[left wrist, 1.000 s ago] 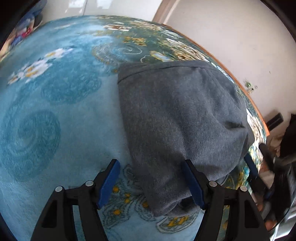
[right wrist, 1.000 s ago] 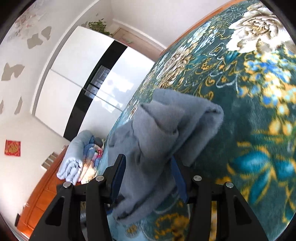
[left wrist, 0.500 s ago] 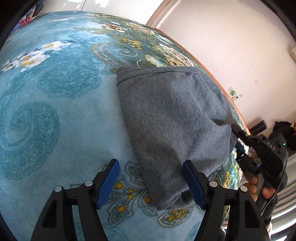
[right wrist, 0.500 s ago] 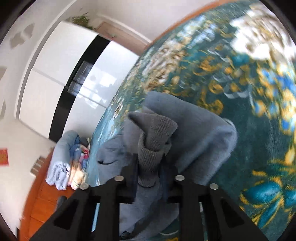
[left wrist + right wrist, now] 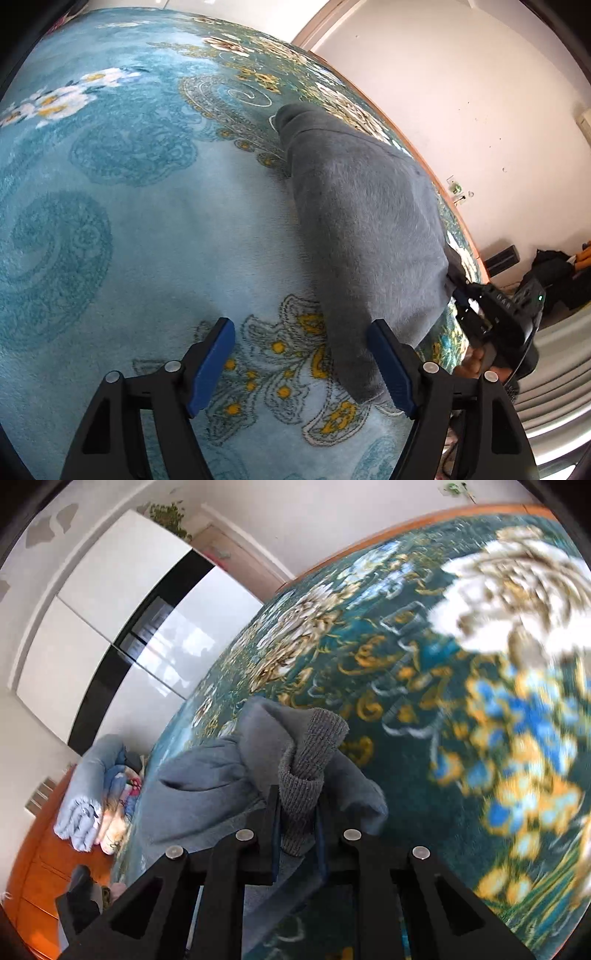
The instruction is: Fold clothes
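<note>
A grey fleece garment (image 5: 365, 236) lies folded on a teal floral blanket (image 5: 140, 229). My left gripper (image 5: 301, 363) is open and empty, hovering just above the blanket; its right finger (image 5: 388, 365) is beside the garment's near corner. My right gripper (image 5: 297, 825) is shut on the garment's ribbed cuff (image 5: 310, 753) and lifts it, so the cloth (image 5: 207, 786) drapes below. The right gripper also shows in the left wrist view (image 5: 495, 317) at the garment's right edge.
A pile of folded light-blue and patterned clothes (image 5: 92, 805) sits at the far end of the blanket. A white wardrobe (image 5: 103, 620) stands behind. An orange wooden edge (image 5: 454, 206) borders the blanket by the wall.
My right gripper closed on the grey cuff and lifted it. The garment has narrowed and pulled toward the right. My left gripper stayed open and drew back slightly to the left.
</note>
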